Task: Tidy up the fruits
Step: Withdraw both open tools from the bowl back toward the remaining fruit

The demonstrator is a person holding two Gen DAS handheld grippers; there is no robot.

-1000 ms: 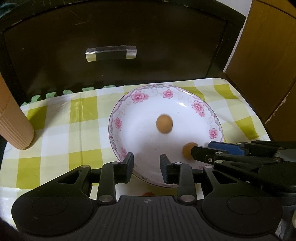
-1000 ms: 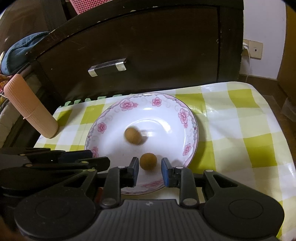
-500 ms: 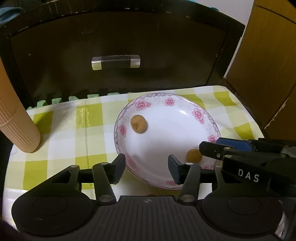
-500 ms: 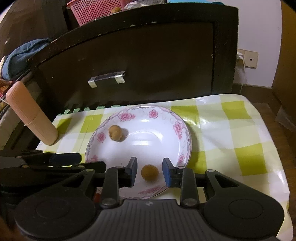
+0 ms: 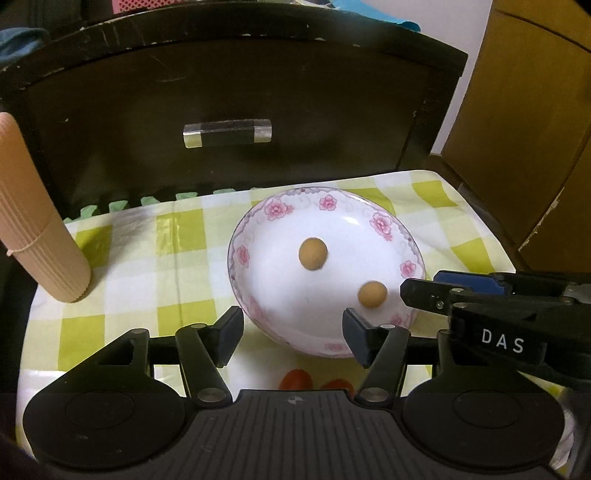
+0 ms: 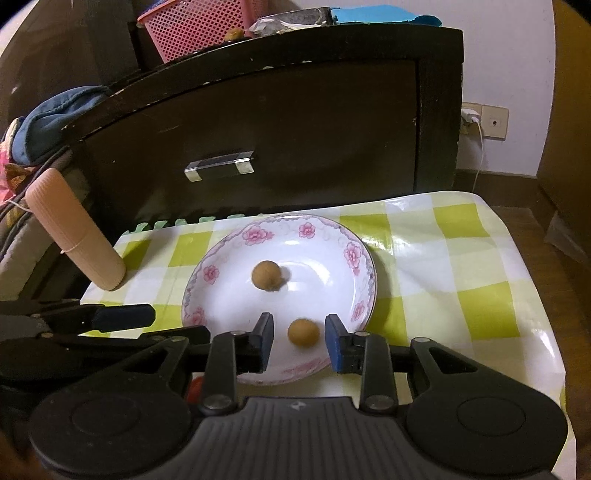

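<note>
A white plate with pink flowers (image 5: 258, 236) (image 6: 229, 291) sits on the green-checked tablecloth. Two small tan round fruits lie in it: one near the middle (image 5: 313, 253) (image 6: 266, 275), one near the front rim (image 5: 372, 294) (image 6: 303, 332). My left gripper (image 5: 291, 338) is open and empty, raised above the plate's front-left rim. My right gripper (image 6: 299, 341) is open and empty, above the front rim with the near fruit seen between its fingers. Two red fruits (image 5: 295, 379) peek out on the cloth just before the plate, mostly hidden by the left gripper's body.
A dark wooden drawer front with a metal handle (image 5: 227, 133) stands behind the table. A ribbed beige roll (image 5: 35, 221) (image 6: 74, 240) leans at the table's back left. A pink basket (image 6: 195, 27) sits on top of the cabinet. A wooden door (image 5: 535, 129) is at right.
Both grippers have risen and drawn back from the plate, and the left one has opened wider. The far fruit rolled left across the plate, then back toward its middle.
</note>
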